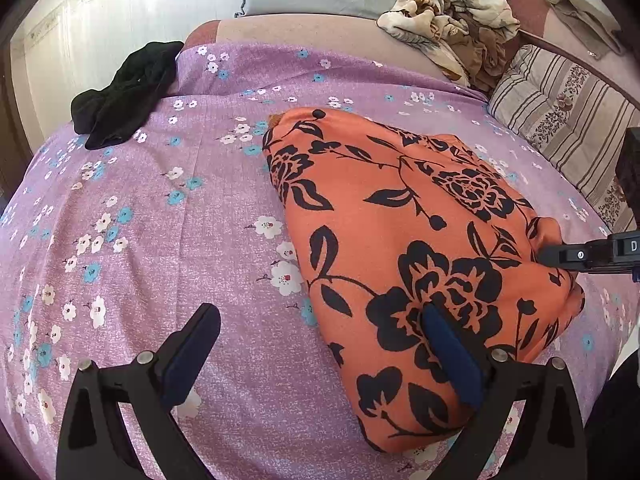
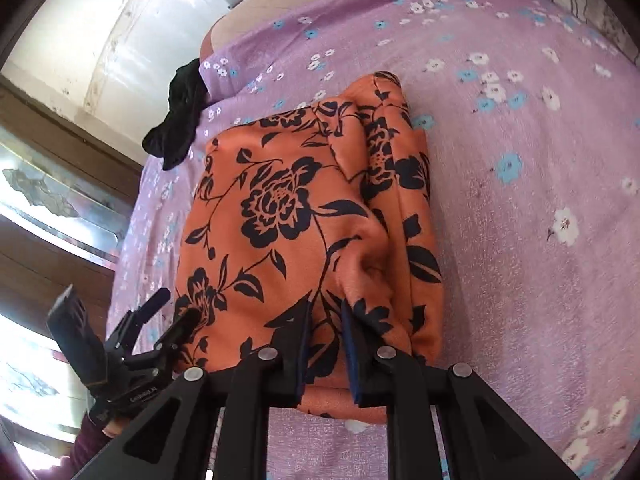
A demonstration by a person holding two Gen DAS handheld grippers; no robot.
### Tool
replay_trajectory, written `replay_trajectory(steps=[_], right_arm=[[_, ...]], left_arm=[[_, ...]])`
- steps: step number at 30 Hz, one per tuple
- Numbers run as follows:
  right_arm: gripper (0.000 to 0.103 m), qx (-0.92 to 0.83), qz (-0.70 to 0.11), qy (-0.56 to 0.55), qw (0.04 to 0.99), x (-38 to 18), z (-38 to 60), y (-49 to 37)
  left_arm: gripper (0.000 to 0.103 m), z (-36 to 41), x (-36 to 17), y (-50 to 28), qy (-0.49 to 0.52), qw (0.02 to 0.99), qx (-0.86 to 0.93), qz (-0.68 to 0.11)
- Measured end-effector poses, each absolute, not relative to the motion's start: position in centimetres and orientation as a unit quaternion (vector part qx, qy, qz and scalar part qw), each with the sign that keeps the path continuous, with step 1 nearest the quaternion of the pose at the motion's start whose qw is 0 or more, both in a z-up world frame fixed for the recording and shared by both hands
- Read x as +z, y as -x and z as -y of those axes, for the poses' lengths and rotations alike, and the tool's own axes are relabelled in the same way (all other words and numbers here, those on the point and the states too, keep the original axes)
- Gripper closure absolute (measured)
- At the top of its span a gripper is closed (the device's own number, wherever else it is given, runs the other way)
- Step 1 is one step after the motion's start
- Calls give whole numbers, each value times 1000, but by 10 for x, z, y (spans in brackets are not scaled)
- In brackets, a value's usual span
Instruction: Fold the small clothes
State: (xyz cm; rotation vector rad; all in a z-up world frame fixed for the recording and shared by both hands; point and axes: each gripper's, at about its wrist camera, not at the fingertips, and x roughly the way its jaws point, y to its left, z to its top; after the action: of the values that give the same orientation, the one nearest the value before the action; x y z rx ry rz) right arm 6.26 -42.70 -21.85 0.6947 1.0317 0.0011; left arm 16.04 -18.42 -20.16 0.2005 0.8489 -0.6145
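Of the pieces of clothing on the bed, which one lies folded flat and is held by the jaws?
The orange cloth with black flowers, folded flat on the purple sheet. The black garment and the beige pile lie crumpled far away, untouched.

The left gripper (image 1: 320,336) fills the bottom of its own view: a matte black frame with two triangular cut-outs, four round silver screws along the linkages, and navy blue pads (image 1: 448,356) on the fingers. The right gripper (image 2: 326,320), at the bottom centre of its view, is built the same way: black frame, four silver screw heads, thin navy pads. At lower left of the right view, small white lettering, too small to read, marks the left gripper's black body, and below it shows a dark maroon sleeve (image 2: 86,446).
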Motion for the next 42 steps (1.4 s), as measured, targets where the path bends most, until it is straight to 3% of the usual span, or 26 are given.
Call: replay_trajectory(steps=[20,27,30,33,38,42], right_arm=[[87,-2,-462,-327,824,-225,427,-53],[86,-1,-463,-326,824,-226,427,-54],[86,1,-464,-329,823,-226,428,-54],[86,-2,-463,-331,822,-225,429,-53],[82,3,-449,-293,844,-196,420,-52],[82,19,-400,-275,874,-170,416,-59]], left_arm=[[1,182,-185,-170,-95,841,-300,-440],[1,166,-166,-191,-113,899,-207,-369],[1,186,-207,-201,-196,864,-178,-428],[1,173,-206,-207,-131,866,-181,-447],[1,170,-203,-210,-126,863,-185,-453],[1,172,-180,-202,-124,883,-197,-407]])
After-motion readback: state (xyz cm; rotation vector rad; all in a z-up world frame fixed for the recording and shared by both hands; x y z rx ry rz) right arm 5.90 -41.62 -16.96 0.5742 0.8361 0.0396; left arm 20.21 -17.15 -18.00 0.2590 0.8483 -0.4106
